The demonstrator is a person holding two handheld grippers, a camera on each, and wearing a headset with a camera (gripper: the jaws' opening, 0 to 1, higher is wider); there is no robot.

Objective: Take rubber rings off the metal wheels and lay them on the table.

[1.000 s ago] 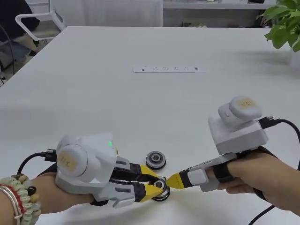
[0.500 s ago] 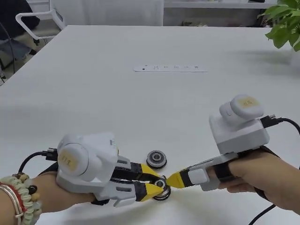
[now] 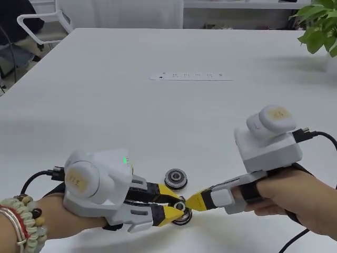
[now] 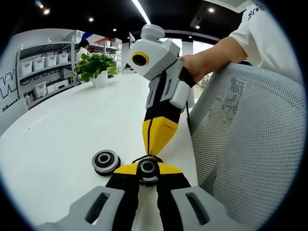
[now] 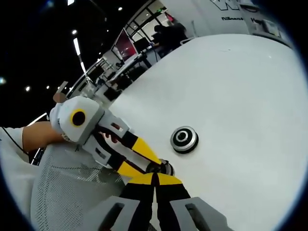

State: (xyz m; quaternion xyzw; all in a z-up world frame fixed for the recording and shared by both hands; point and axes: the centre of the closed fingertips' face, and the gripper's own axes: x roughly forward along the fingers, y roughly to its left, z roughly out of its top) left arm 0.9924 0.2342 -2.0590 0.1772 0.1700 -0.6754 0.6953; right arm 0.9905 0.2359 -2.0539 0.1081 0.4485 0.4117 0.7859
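Head view high above the table (image 3: pixel 168 121); gripper views low, close, apparently face to face across one wheel (image 4: pixel 147 171).

Fingers (image 3: pixel 168 213) of the left gripper (image 3: pixel 179 203) cover most of the wheel (image 3: pixel 182 218), so its rubber ring cannot be made out. The plant (image 3: pixel 318 26) is cut off at the edge.

We log counter (image 3: pixel 131 121) smooth matt white; held wheel (image 4: pixel 147 169) and loose wheel (image 3: pixel 175 178) shiny metal, rubber rings (image 4: pixel 95 161) dull black; left gripper (image 3: pixel 180 205), right gripper (image 3: pixel 188 202) matt white plastic shells, yellow plastic fingers (image 3: pixel 167 191).
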